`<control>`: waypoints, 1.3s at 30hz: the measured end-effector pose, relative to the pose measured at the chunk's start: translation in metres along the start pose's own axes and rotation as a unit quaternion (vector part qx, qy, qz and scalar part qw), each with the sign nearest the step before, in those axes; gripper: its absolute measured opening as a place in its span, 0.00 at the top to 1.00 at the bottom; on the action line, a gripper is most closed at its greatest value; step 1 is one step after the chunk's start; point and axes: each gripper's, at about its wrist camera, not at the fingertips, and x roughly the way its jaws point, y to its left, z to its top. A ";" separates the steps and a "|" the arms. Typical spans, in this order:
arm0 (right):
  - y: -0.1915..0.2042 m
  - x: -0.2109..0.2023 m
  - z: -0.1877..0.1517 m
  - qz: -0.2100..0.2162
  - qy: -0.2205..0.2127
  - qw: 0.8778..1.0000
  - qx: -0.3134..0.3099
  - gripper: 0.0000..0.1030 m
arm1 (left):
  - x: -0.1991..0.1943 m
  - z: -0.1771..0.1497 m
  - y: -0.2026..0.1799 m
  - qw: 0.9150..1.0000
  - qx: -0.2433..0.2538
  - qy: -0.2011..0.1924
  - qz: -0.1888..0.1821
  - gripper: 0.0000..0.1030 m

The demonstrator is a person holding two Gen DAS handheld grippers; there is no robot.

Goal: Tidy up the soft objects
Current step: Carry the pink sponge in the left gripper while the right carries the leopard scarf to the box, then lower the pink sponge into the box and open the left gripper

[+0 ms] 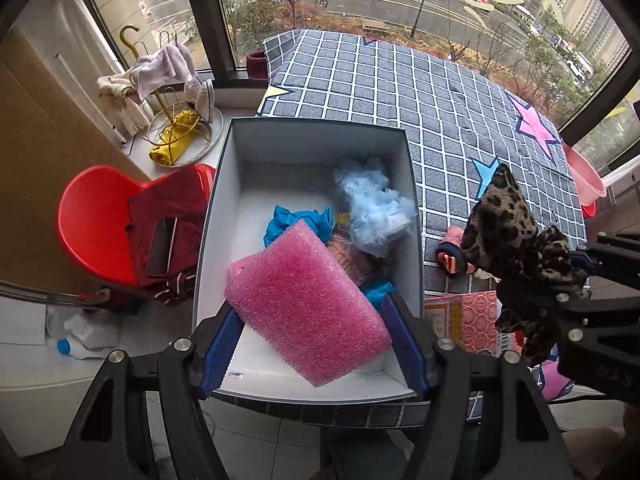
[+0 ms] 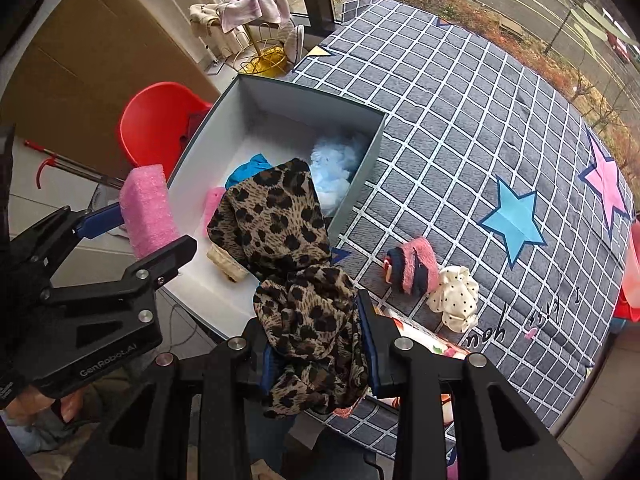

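Currently a pink bubble-foam sheet point(image 1: 308, 316) is gripped in the left tongs point(image 1: 312, 344) over the open grey cardboard box point(image 1: 224, 184), a leopard-print soft cloth point(image 2: 300, 280) clamped in the right tongs point(image 2: 318, 344) beside it; both should be lowered well inside the walls before release.

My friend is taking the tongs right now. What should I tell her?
Left tongs: shut on the pink foam pad, over the box.
Right tongs: shut on the leopard cloth, near the box's edge.
Done: blue fluff and teal cloth are in the box.
Left: drop both, then fetch the striped sock roll and dotted scrunchie from the blanket.
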 end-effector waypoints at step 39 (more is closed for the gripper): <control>0.013 0.024 0.020 -0.005 0.029 0.999 -0.021 0.67 | 0.028 0.006 0.023 0.999 -0.023 0.030 -0.016 0.29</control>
